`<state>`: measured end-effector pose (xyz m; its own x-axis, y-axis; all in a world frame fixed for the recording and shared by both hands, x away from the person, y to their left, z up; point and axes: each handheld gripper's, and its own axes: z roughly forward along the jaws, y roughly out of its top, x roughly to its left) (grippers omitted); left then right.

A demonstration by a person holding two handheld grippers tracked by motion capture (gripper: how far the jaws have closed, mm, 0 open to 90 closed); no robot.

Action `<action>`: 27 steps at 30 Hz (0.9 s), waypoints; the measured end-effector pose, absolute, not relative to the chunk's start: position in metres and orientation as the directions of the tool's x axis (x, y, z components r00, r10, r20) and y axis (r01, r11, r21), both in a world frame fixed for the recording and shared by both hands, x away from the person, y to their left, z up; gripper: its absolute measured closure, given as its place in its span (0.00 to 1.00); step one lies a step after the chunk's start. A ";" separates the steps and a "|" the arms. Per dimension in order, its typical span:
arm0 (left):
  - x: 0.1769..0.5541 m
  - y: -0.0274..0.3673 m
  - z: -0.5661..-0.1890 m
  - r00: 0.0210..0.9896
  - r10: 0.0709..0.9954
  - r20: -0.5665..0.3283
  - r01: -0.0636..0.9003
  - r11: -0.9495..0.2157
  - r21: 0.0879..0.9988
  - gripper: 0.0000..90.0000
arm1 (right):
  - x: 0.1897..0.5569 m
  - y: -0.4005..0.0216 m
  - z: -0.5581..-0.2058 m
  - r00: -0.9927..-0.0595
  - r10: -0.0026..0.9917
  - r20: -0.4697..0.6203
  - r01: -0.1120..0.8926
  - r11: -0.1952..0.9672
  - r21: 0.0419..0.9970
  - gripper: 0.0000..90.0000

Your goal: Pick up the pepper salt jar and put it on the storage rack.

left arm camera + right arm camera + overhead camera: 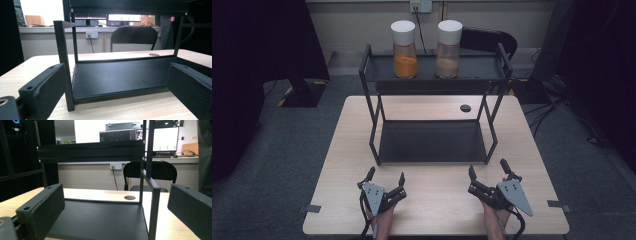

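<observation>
The wooden table [432, 205] is spreading wide under everything, its near edge running just behind the two hands and its side edges lying well outside both grippers. A bare strip of tabletop is lying between the grippers and the rack.

The black two-tier rack [432, 142] is standing at the middle of the table, its lower shelf resting flat on the wood and its front lip facing the person. Four thin posts are rising at the corners, leaving the lower shelf open at front between them. In the left gripper view the rack's near left post [63, 65] is standing just ahead of the left jaw; in the right gripper view the near right post [153, 205] is standing between the jaws' line of sight and the right jaw.

On the upper shelf [432, 67] two white-capped jars are standing upright, apart from each other: the orange-filled jar [404, 49] at left, the brown-filled jar [448, 49] at right, both far from the grippers.

The left gripper [385, 176] is sitting near the rack's front left corner, jaws spread wide and gripping nothing. The right gripper [488, 167] is sitting near the front right corner, jaws likewise spread wide and empty. The two grippers are lying well apart.
</observation>
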<state>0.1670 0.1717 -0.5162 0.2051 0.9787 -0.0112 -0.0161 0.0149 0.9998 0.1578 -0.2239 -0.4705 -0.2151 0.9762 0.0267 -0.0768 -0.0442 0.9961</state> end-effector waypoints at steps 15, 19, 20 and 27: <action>0.167 0.172 -0.516 0.205 0.979 -0.011 -0.016 0.015 1.000 0.03 | 0.158 -0.220 -0.497 -0.187 0.982 0.002 -0.048 -0.011 0.999 0.00; 0.167 0.172 -0.516 0.205 0.979 -0.011 -0.016 0.015 1.000 0.03 | 0.159 -0.220 -0.502 -0.180 0.984 -0.002 -0.042 -0.006 0.999 0.00; 0.167 0.172 -0.516 0.205 0.979 -0.012 -0.016 0.015 1.000 0.03 | 0.158 -0.220 -0.503 -0.179 0.984 0.000 -0.040 -0.008 0.999 0.00; 0.167 0.172 -0.516 0.205 0.979 -0.011 -0.016 0.015 1.000 0.03 | 0.159 -0.220 -0.509 -0.171 0.985 0.007 -0.023 -0.011 1.000 0.00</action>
